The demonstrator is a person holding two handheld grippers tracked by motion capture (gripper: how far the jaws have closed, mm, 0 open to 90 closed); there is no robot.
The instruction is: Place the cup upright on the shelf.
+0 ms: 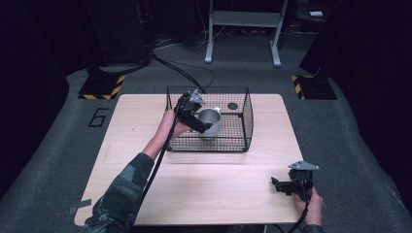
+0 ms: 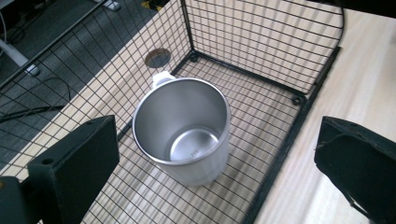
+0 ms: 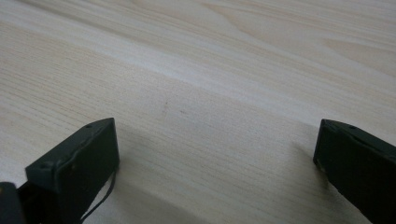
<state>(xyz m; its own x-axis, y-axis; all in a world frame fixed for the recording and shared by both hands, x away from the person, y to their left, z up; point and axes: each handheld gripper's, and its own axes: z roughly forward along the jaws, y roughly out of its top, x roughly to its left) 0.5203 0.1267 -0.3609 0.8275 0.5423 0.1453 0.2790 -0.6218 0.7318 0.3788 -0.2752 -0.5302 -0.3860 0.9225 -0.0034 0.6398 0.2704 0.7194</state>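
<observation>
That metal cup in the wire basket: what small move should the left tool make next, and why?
Probably lower the left tool a little around the cup. Its jaws stand wide open above the cup, which sits upright and untouched in the basket, so closing now would likely grip nothing.

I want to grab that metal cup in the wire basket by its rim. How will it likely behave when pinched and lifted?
The metal cup looks thin-walled and empty, so probably light and stiff. Its smooth, shiny wall may slip between the left gripper jaws. It stands upright on the wire basket floor, taller than wide, so a sideways nudge could tip it.
</observation>
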